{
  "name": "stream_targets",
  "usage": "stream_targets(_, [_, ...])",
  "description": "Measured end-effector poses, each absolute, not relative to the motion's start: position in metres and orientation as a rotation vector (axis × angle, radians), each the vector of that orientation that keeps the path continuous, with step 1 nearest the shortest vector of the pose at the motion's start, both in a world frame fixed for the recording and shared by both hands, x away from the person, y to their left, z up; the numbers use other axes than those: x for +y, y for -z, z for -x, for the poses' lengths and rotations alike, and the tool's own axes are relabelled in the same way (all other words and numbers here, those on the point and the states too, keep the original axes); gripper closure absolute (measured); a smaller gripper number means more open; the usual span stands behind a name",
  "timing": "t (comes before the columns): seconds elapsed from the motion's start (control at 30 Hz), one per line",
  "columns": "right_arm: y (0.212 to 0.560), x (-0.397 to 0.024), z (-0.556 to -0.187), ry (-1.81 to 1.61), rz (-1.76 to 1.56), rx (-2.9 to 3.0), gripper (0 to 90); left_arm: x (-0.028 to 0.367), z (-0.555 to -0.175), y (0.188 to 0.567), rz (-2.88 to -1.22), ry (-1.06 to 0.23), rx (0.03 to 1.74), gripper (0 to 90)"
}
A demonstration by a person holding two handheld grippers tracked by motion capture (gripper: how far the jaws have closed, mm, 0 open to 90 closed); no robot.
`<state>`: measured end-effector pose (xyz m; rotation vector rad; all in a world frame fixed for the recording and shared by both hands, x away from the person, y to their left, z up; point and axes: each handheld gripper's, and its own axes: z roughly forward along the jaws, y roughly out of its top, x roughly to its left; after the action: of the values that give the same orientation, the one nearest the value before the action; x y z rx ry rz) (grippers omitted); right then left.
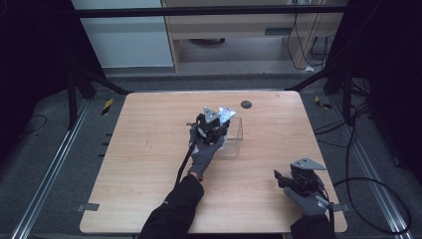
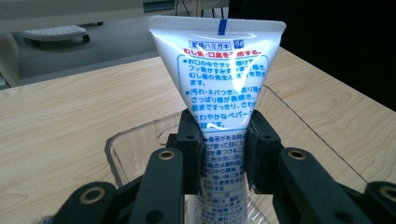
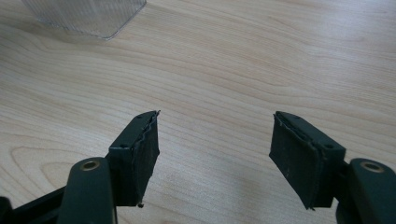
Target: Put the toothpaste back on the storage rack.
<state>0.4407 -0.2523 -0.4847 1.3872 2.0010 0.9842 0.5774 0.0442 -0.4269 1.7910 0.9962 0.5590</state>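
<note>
Wooden tabletop (image 1: 149, 149): we log one white toothpaste tube (image 2: 219, 84), crimped end up, clamped in our left gripper (image 2: 223, 149) above a clear plastic container (image 1: 234, 142) near the table's middle. Our right gripper (image 3: 212, 154) rests at the near right corner, jaws apart, nothing between them.

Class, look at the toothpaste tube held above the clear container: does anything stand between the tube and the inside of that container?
Nothing visible does. The left gripper holds the toothpaste tube upright over the clear container, whose open top is bare beneath it.
</note>
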Motion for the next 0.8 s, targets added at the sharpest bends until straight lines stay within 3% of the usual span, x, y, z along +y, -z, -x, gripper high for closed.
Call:
stream_targets(0.57, [0.485,-0.251,-0.441,-0.982,-1.389,1.999,31.9,0.049,-0.57,0.442,-1.827,-0.558,1.01,65.7])
stream_targets(0.8, [0.484,-0.251,-0.44,-0.987,-1.395,1.991,31.1,0.057,-0.563,0.434,-1.822,-0.544,0.989,49.5])
